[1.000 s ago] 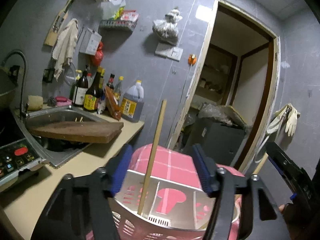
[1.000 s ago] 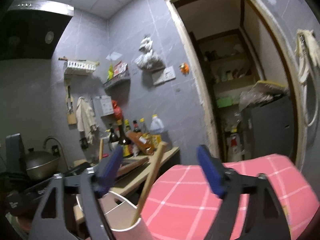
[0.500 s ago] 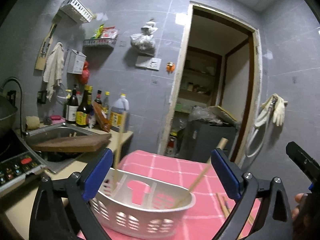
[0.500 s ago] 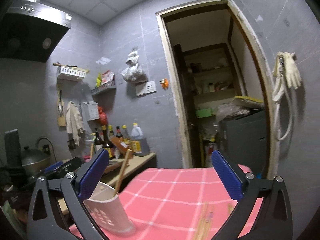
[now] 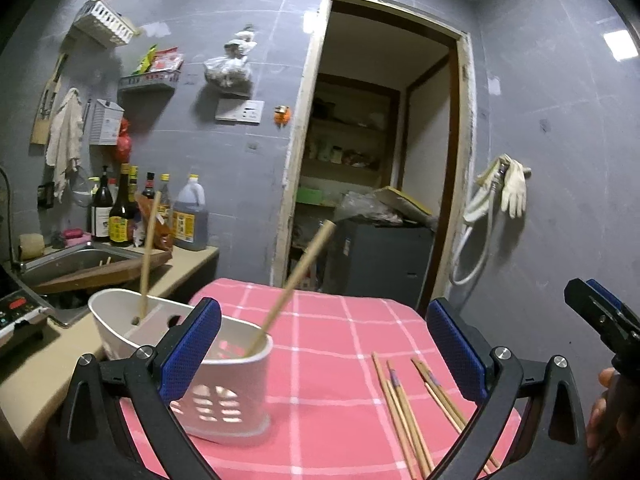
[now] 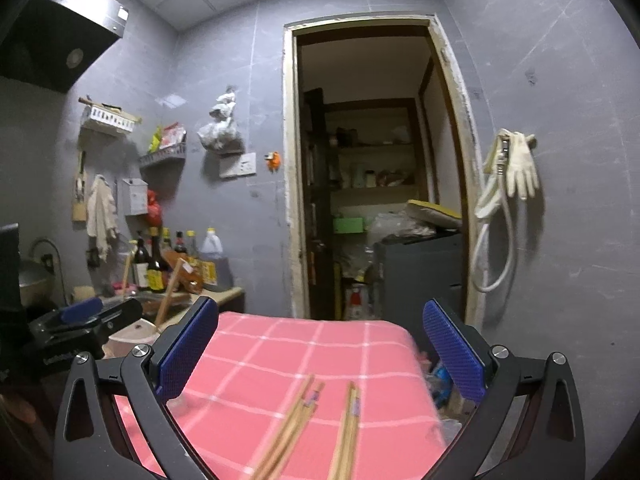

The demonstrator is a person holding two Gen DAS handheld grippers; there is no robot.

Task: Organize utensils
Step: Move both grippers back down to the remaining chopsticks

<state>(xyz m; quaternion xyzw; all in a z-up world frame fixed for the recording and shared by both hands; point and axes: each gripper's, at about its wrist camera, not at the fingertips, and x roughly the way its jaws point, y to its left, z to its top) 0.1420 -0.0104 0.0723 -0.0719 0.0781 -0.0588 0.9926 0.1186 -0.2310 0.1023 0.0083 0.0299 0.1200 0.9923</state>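
Both the left gripper point(image 5: 320, 344) and right gripper point(image 6: 320, 344) are hanging released and empty, jaws having just widened, presumably readying for loose chopsticks point(image 5: 416, 404) lying on the pink cloth point(image 5: 320, 320) beside the white holder point(image 5: 224, 384), where two are already standing.

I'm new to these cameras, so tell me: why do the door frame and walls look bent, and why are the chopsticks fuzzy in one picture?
Left wrist view: the fisheye lens bows the door frame and darkens the corners; the chopsticks on the pink tablecloth look sharp. Right wrist view: same bending of the door frame; the chopsticks smear, which looks like motion blur; the range hood sits in shadow.
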